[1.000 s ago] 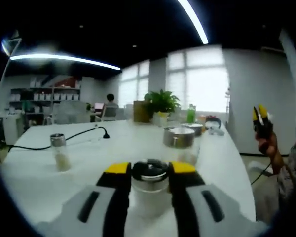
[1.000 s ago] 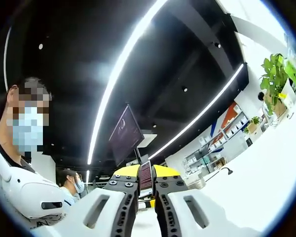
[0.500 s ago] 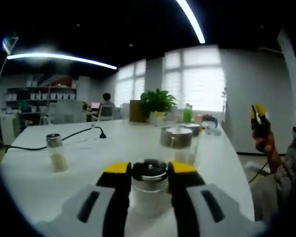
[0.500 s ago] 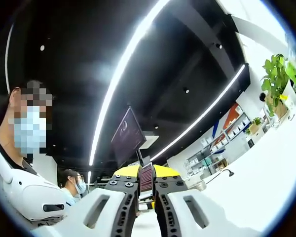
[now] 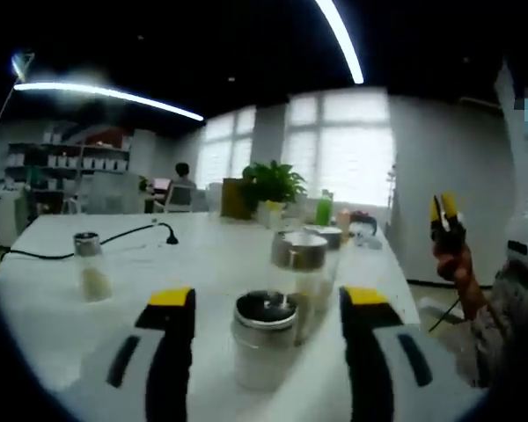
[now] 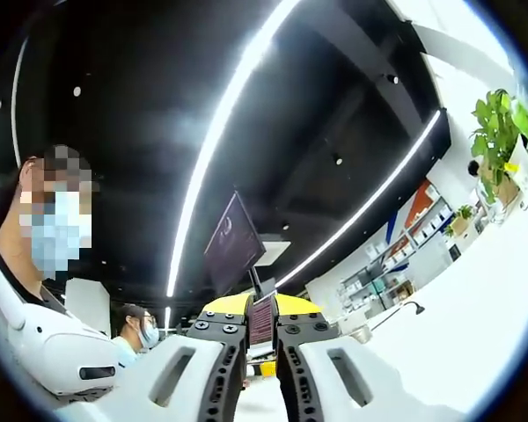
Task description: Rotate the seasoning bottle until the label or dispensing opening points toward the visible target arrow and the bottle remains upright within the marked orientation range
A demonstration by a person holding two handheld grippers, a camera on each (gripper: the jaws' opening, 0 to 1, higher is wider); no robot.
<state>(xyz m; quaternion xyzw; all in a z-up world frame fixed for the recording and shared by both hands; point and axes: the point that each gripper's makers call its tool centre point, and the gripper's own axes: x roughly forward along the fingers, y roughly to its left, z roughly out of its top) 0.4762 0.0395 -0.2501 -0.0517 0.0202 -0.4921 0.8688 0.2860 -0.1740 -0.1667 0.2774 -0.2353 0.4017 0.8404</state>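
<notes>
On my white table (image 5: 202, 264) I see a steel-capped bottle (image 5: 262, 341) at 6 o'clock, a taller jar (image 5: 299, 272) just behind it, a small shaker (image 5: 89, 266) at 9 o'clock, a black cable (image 5: 88, 246) beyond it, and a potted plant (image 5: 268, 189) at 12 o'clock.

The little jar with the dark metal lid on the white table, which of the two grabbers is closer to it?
Left. The left gripper stands open around the jar, one jaw on each side. The right gripper is held up off the table's far right edge, pointing upward.
</notes>
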